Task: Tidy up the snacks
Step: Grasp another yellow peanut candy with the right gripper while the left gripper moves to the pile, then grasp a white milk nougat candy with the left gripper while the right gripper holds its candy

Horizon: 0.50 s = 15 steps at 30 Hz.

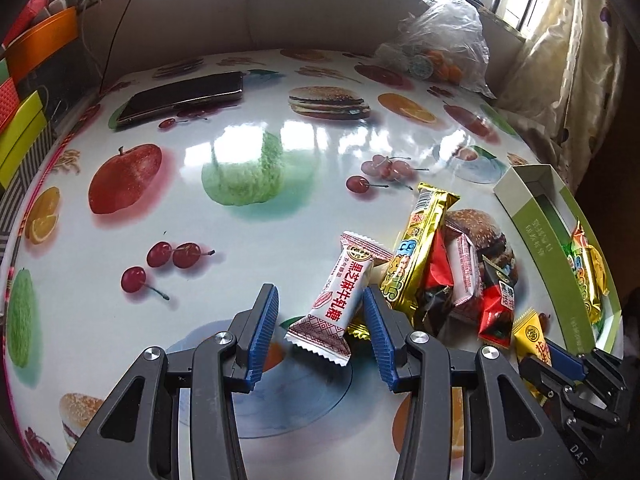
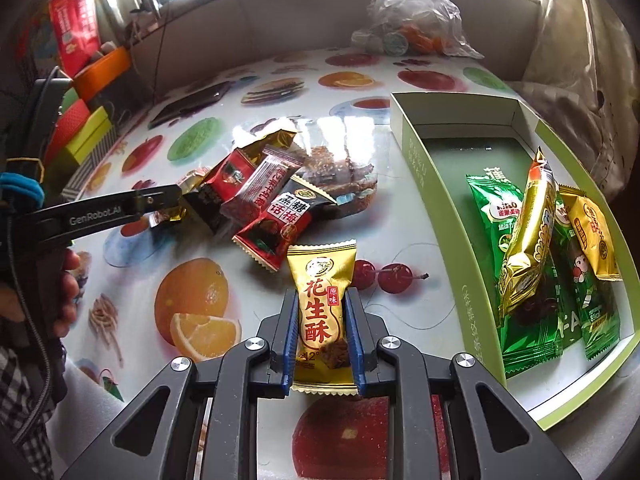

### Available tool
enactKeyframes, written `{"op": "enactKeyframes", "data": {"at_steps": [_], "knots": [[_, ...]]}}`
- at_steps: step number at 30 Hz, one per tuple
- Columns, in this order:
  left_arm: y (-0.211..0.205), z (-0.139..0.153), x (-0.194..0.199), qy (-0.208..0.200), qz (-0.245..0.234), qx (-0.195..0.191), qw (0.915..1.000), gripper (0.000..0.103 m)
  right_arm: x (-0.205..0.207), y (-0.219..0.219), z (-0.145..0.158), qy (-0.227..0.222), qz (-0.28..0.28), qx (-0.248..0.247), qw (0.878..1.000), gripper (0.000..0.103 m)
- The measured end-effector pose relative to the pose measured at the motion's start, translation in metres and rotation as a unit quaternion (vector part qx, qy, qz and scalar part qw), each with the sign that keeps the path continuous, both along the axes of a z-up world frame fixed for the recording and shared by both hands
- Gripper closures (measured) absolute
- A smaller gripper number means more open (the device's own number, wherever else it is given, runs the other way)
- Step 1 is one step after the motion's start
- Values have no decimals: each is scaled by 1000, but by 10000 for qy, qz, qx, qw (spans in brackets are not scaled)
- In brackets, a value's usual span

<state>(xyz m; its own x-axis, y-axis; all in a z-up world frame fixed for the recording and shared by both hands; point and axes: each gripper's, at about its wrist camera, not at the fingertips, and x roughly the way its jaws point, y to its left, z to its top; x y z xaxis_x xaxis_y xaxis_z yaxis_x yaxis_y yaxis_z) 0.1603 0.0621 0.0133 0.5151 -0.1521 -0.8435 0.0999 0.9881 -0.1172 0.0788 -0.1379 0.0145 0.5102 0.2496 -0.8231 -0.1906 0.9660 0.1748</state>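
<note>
Blue-padded left gripper (image 1: pixel 320 312), jaws spread wide, straddles a white crinkle-edged candy wrapper (image 1: pixel 338 300) lying between its fingers. Right gripper (image 2: pixel 322 312) pinches a gold peanut-candy wrapper (image 2: pixel 322 312); green cardboard box (image 2: pixel 424 168) sits just right of it.

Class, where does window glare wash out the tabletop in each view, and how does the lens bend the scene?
Left wrist view: bright window reflections on the table wash out its middle; the edge curves strongly. Right wrist view: glare lies behind the snack pile, and the green box walls bow outward.
</note>
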Motion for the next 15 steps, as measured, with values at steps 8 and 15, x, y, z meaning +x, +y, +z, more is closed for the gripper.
{"op": "enactKeyframes", "data": {"at_steps": [8,15], "knots": [[-6,-5,15,14,-46,190,9998,58,1,-2,-1,-20,-16,82,10000,82],[-3,-6,17,-53,39,236,9997,58,2,-3,-1,-38,-46,120,9999,82]]}}
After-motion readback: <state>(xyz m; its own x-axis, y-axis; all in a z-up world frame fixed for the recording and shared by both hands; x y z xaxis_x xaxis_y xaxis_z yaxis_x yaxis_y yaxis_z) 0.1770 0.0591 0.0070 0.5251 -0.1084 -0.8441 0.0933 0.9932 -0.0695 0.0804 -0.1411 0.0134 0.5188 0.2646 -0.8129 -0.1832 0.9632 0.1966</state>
